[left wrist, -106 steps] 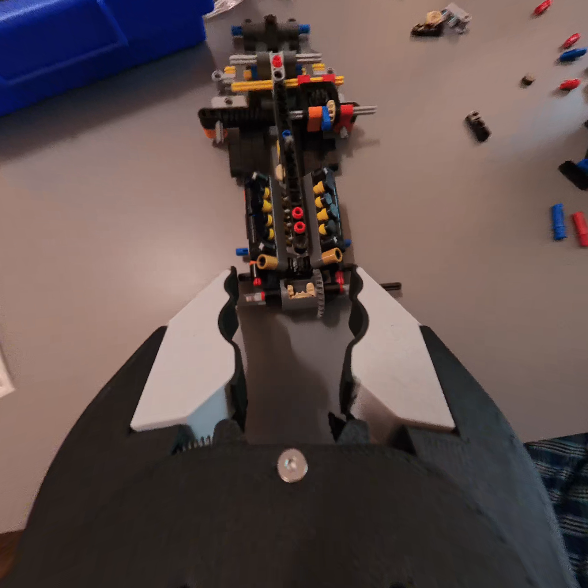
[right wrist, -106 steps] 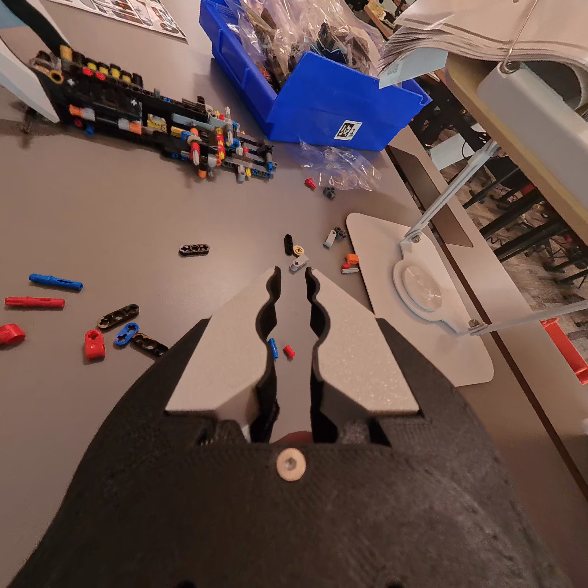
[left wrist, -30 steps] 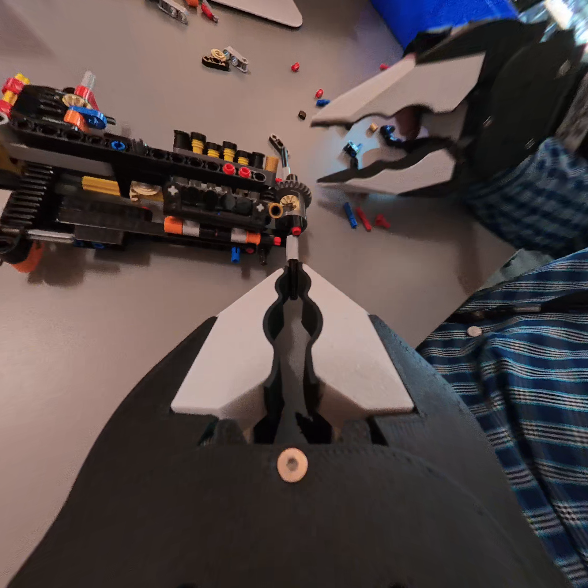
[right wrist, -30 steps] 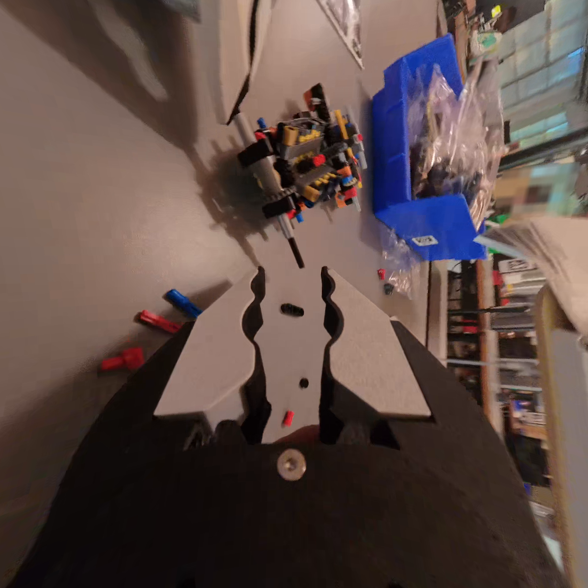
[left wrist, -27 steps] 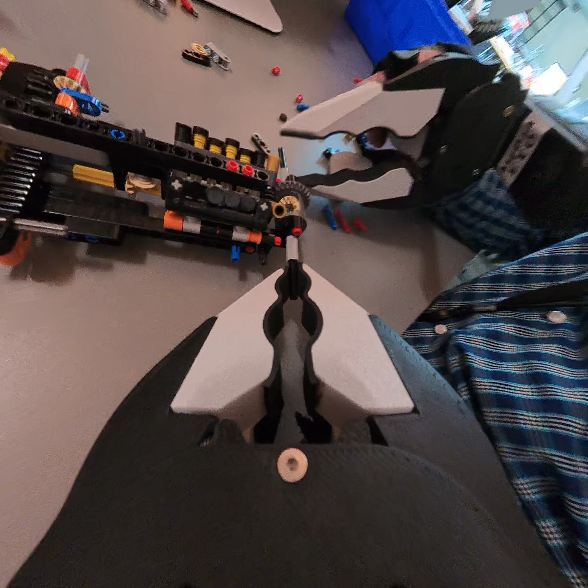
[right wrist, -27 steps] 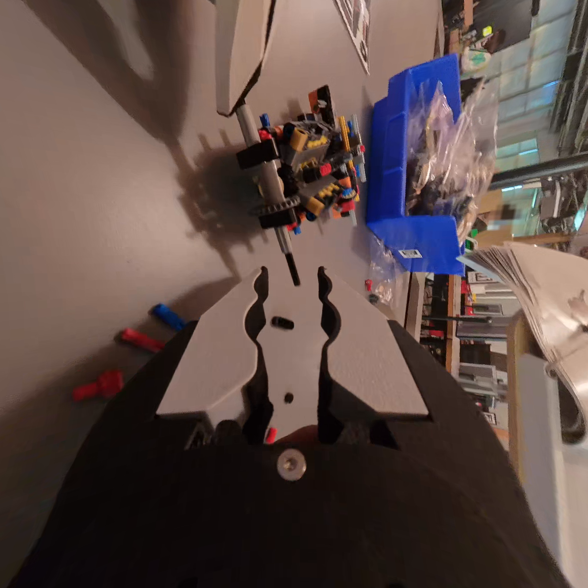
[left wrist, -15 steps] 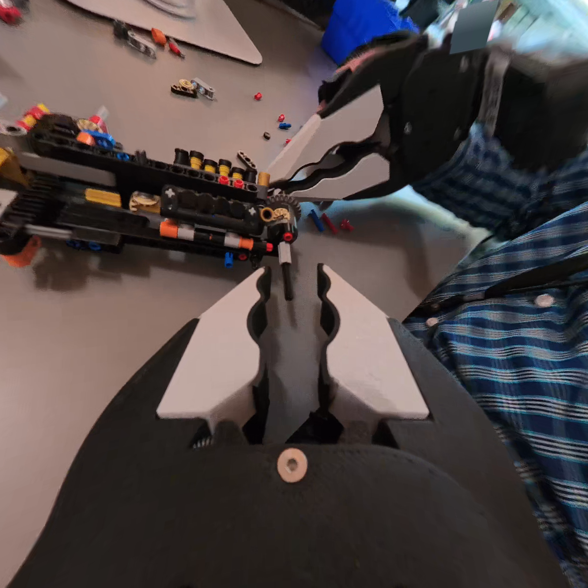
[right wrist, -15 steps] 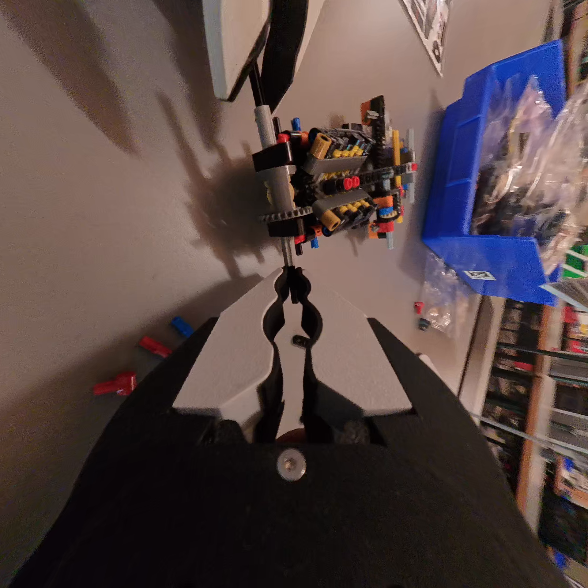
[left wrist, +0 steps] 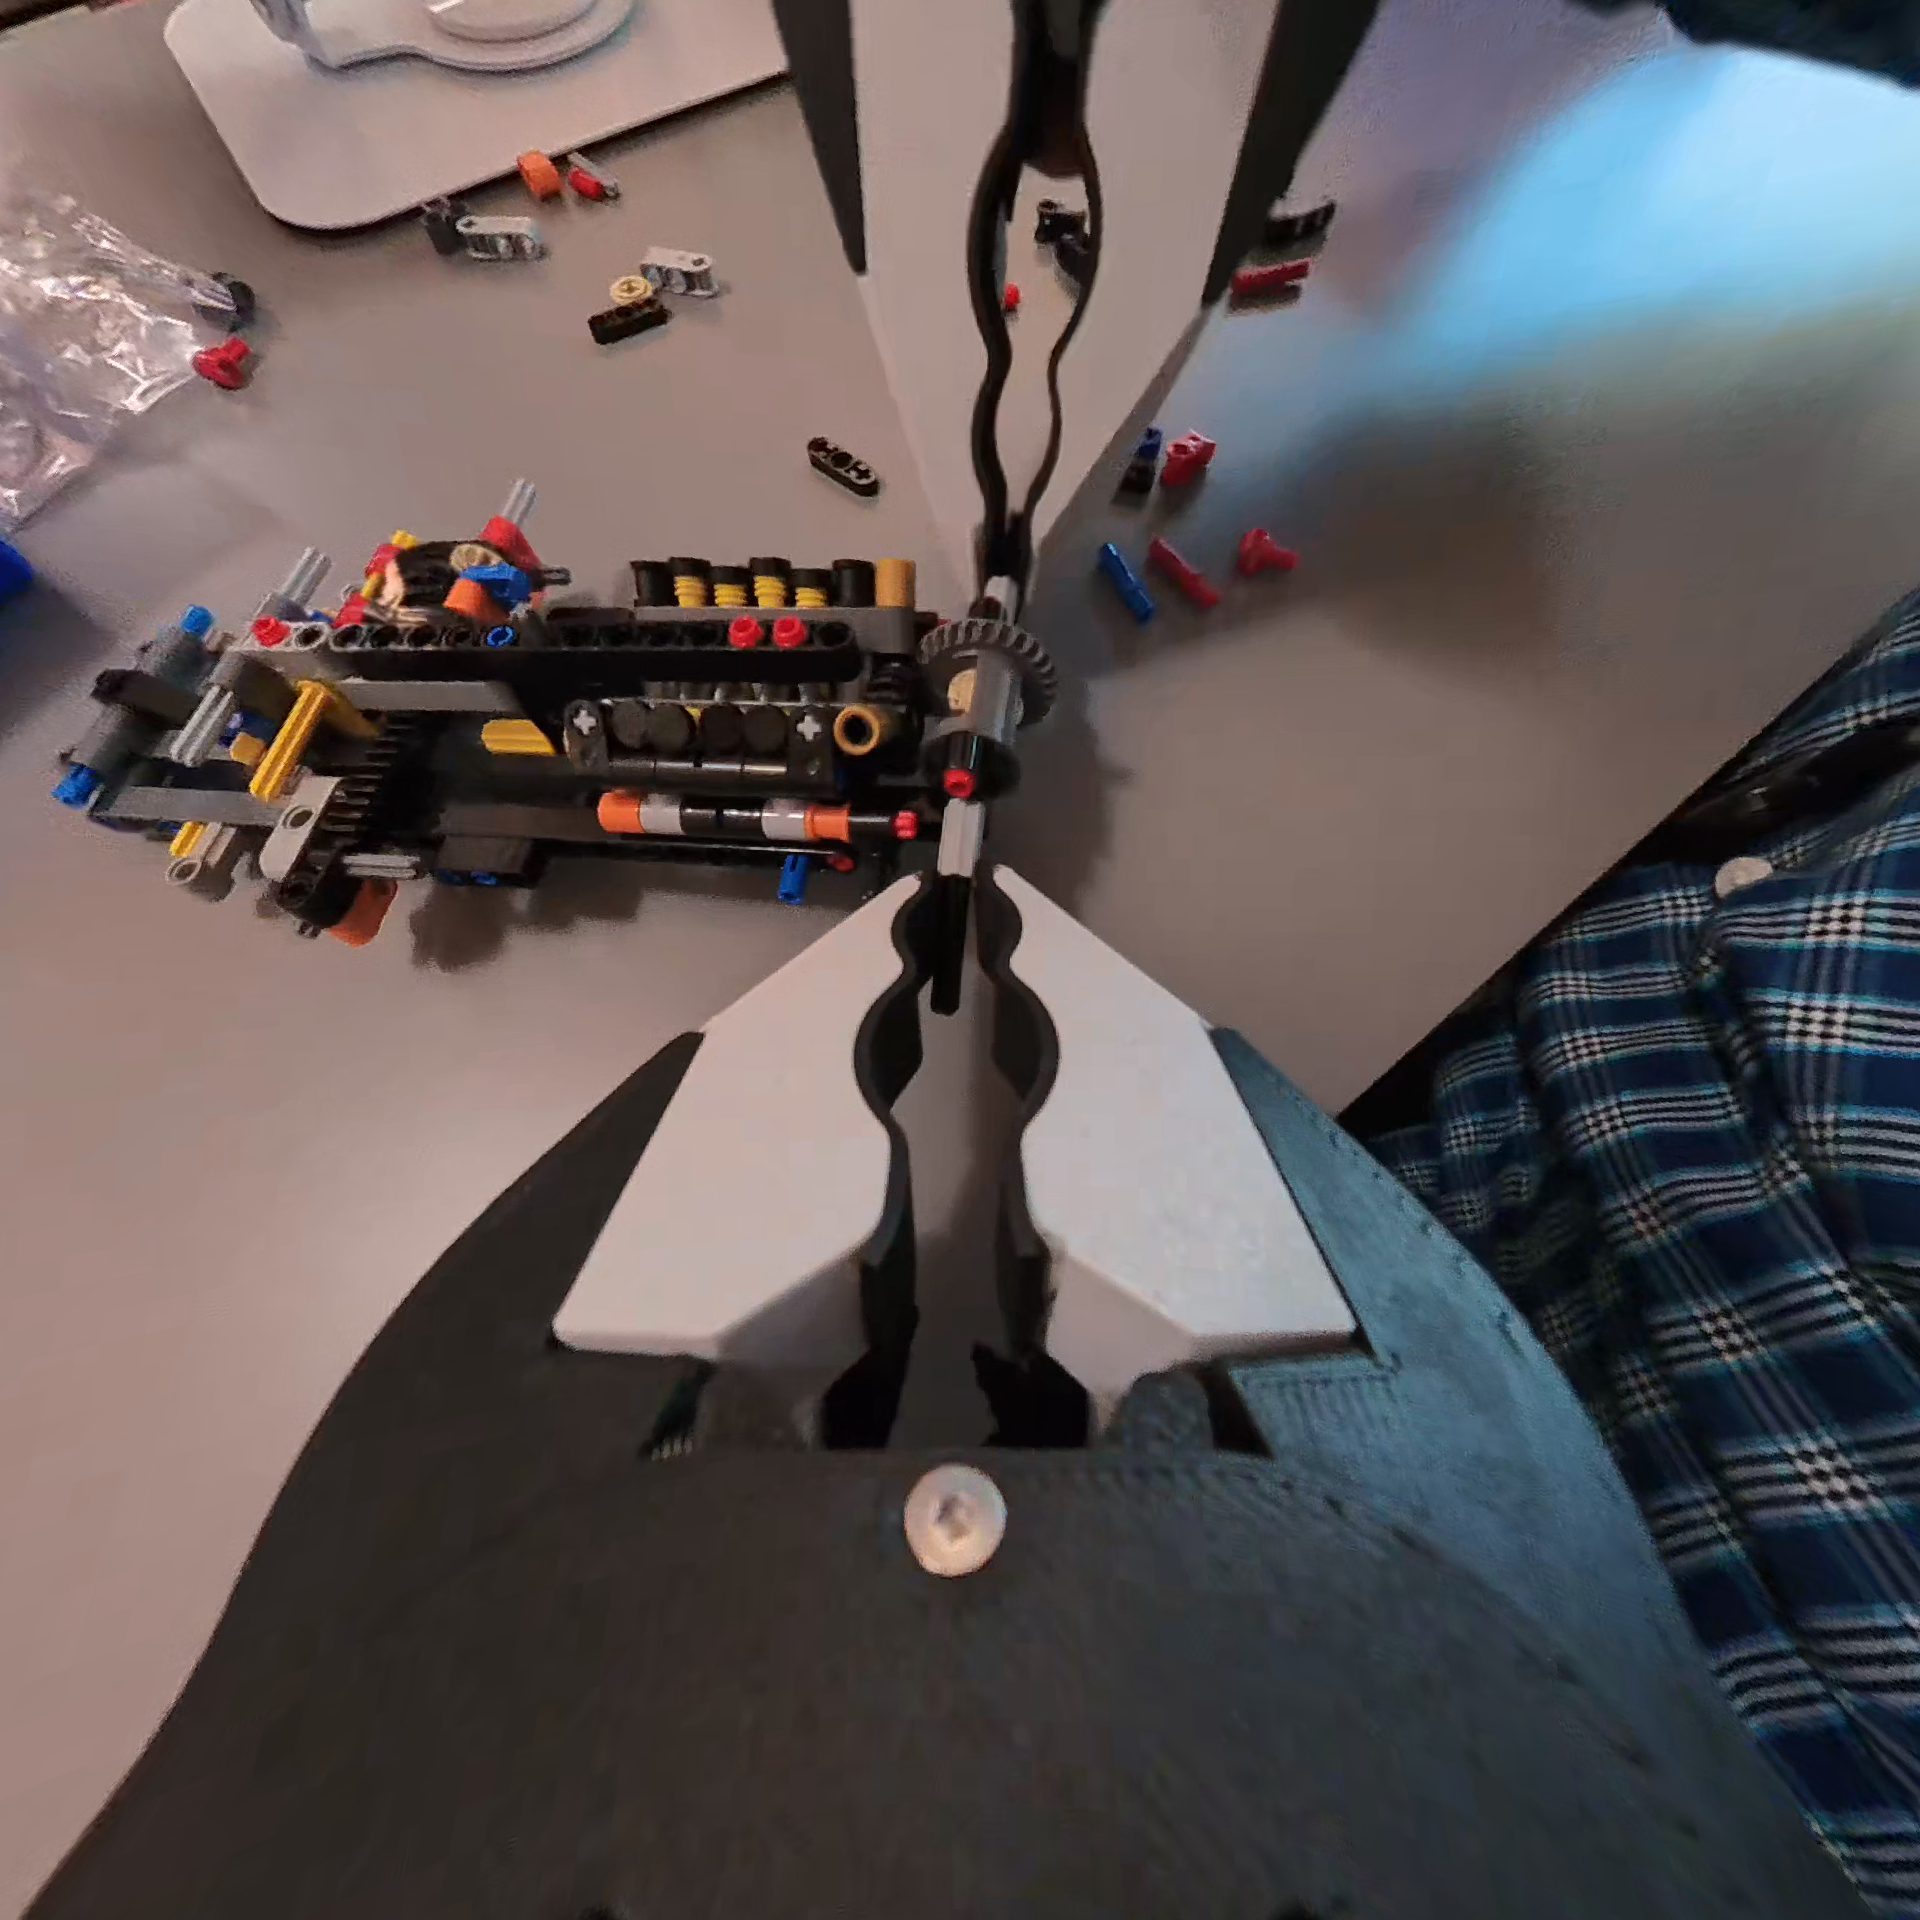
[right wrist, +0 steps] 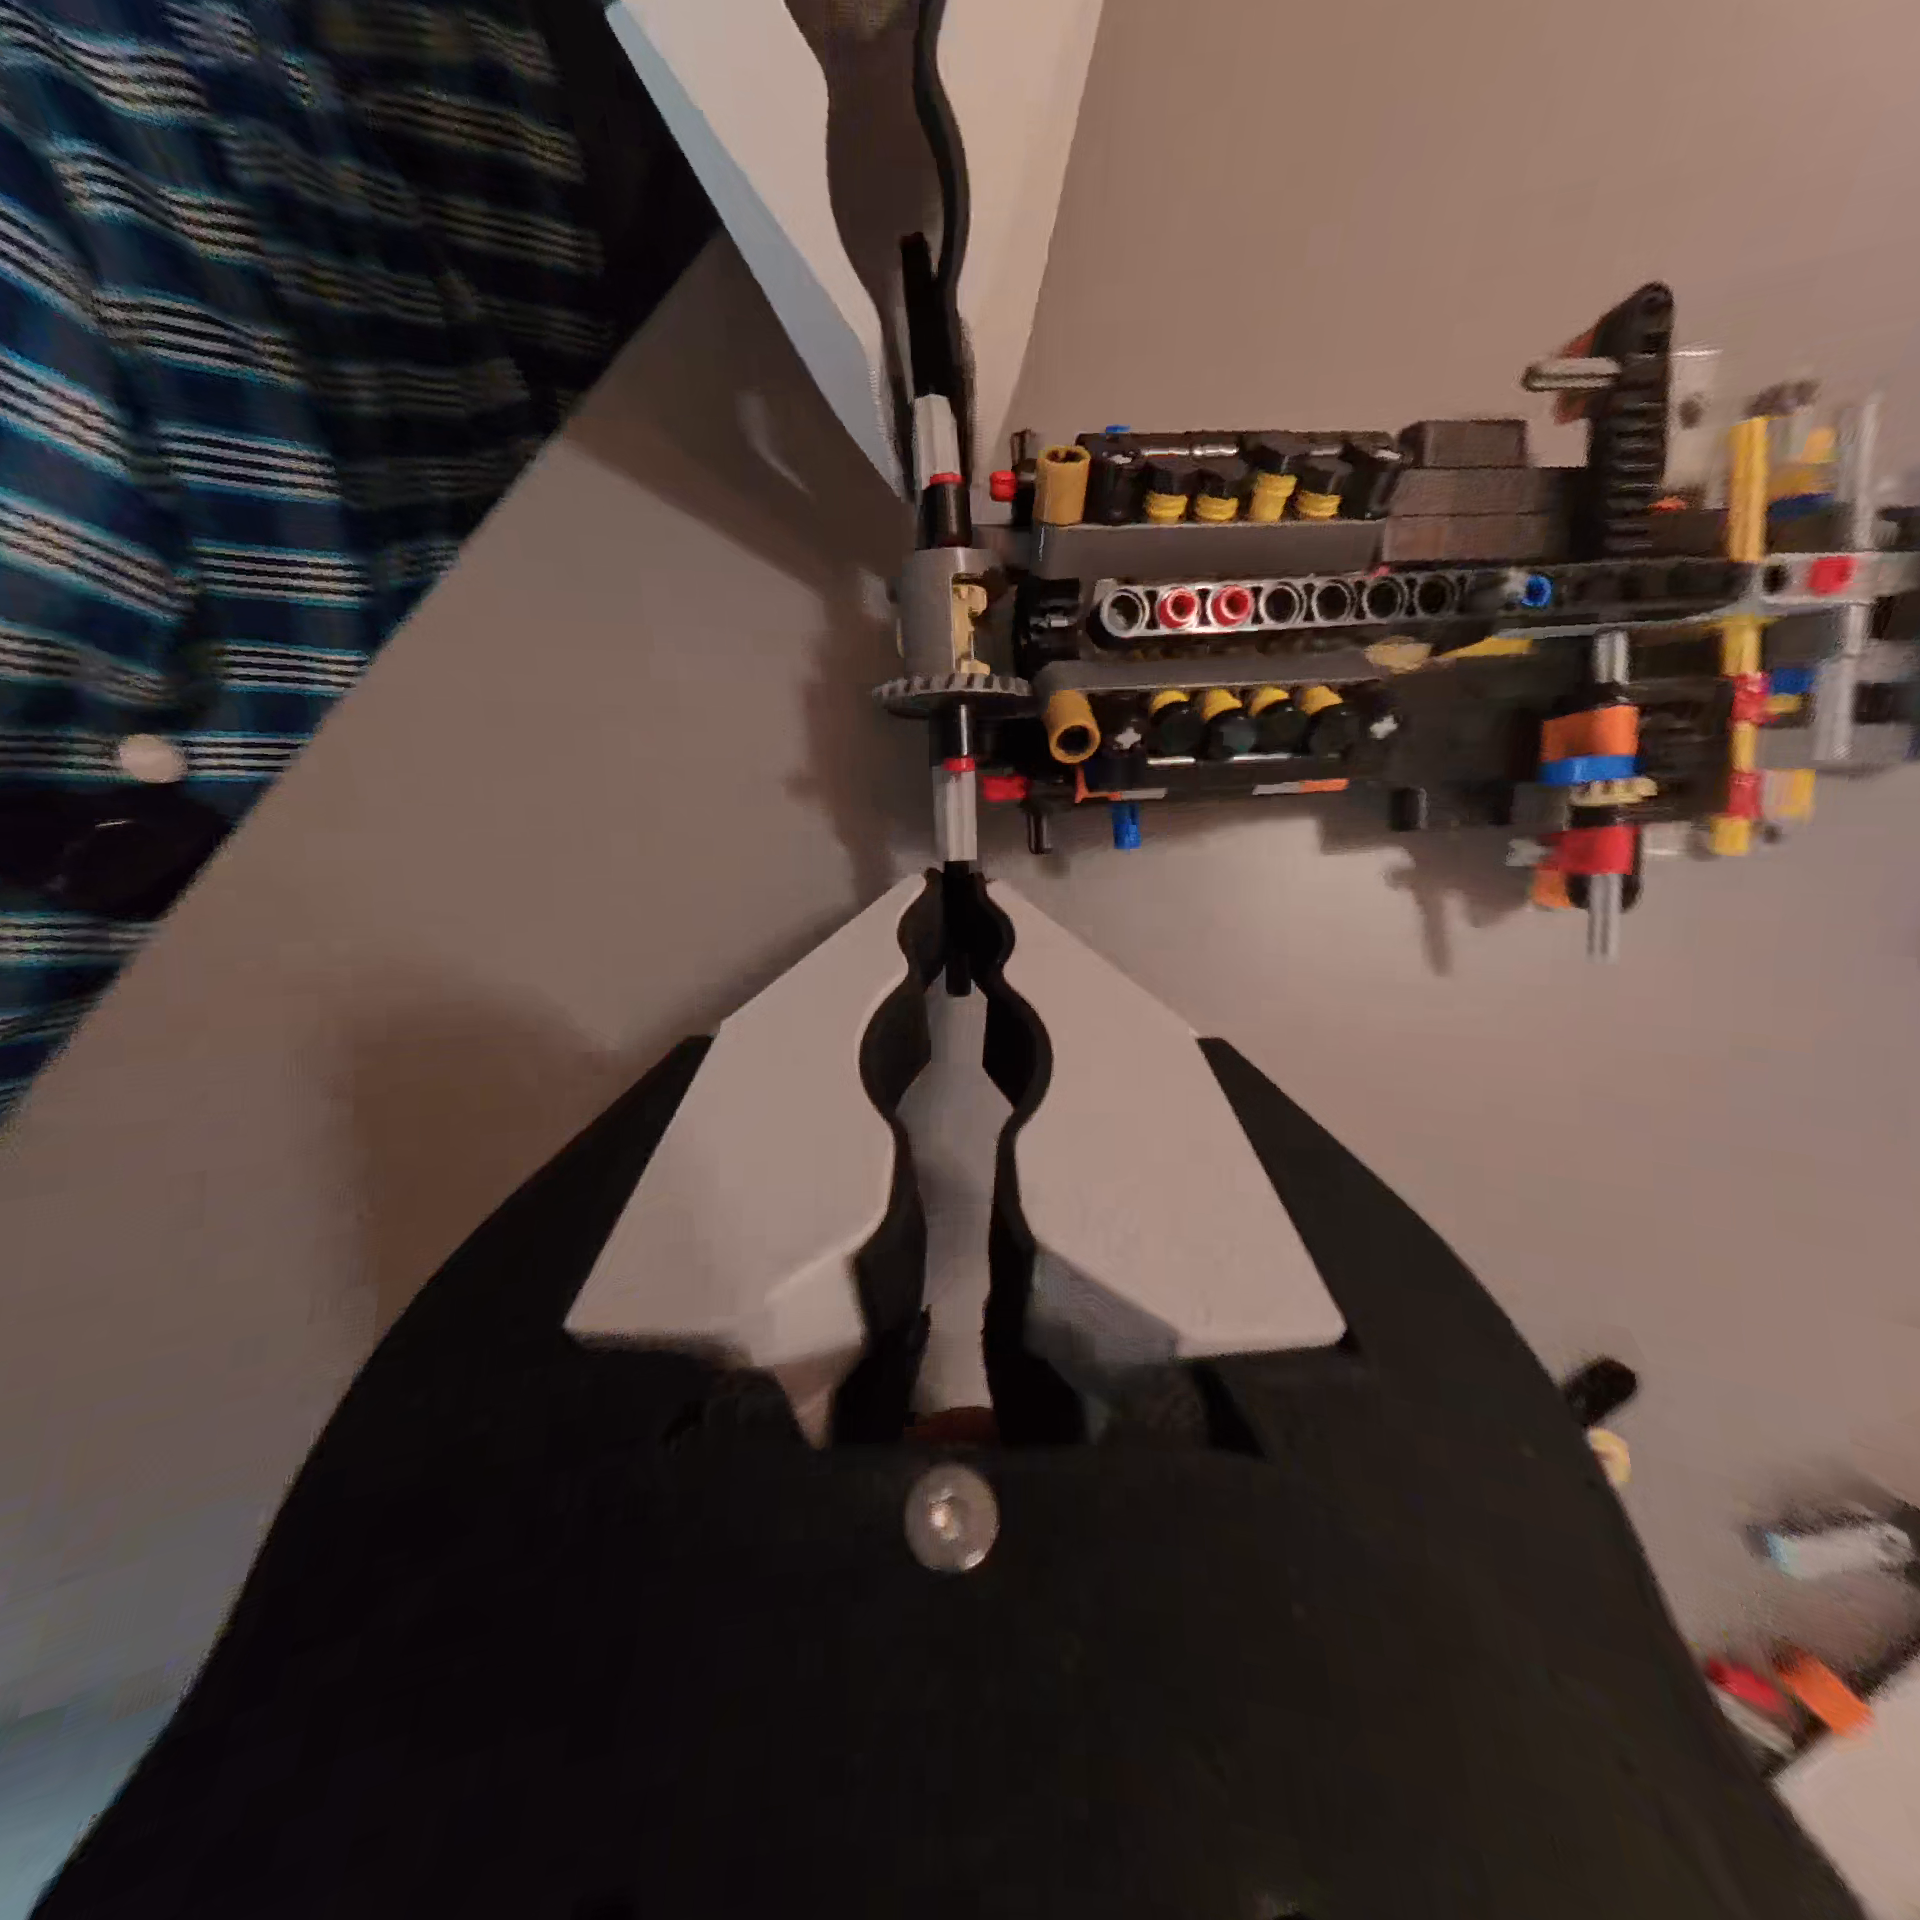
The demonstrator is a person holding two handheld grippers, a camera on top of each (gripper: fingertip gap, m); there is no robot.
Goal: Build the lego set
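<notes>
The long black Lego chassis (left wrist: 520, 717) with yellow, red and orange parts lies on the grey table; it also shows in the right wrist view (right wrist: 1351, 623). A cross axle (left wrist: 961, 831) with a grey gear (left wrist: 987, 649) runs through its near end. My left gripper (left wrist: 958, 883) is shut on one black end of this axle. My right gripper (right wrist: 956, 883) is shut on the opposite end of the axle (right wrist: 954, 821). The two grippers face each other across the chassis end: the right gripper (left wrist: 1003, 561) shows at the top of the left view, the left gripper (right wrist: 940, 436) at the top of the right view.
Loose red and blue pins (left wrist: 1174, 571) and a small black beam (left wrist: 844, 464) lie beyond the chassis. A grey stand base (left wrist: 468, 114) and a plastic bag (left wrist: 62, 312) are at the far left. A person's plaid sleeve (left wrist: 1714, 1143) hangs past the table edge on the right. Across from one pair of fingers to the other is roughly 7 cm.
My left gripper, open around the axle end half a second ago, has closed on it. My right gripper stays shut on the other end. Both views have swung round the chassis end.
</notes>
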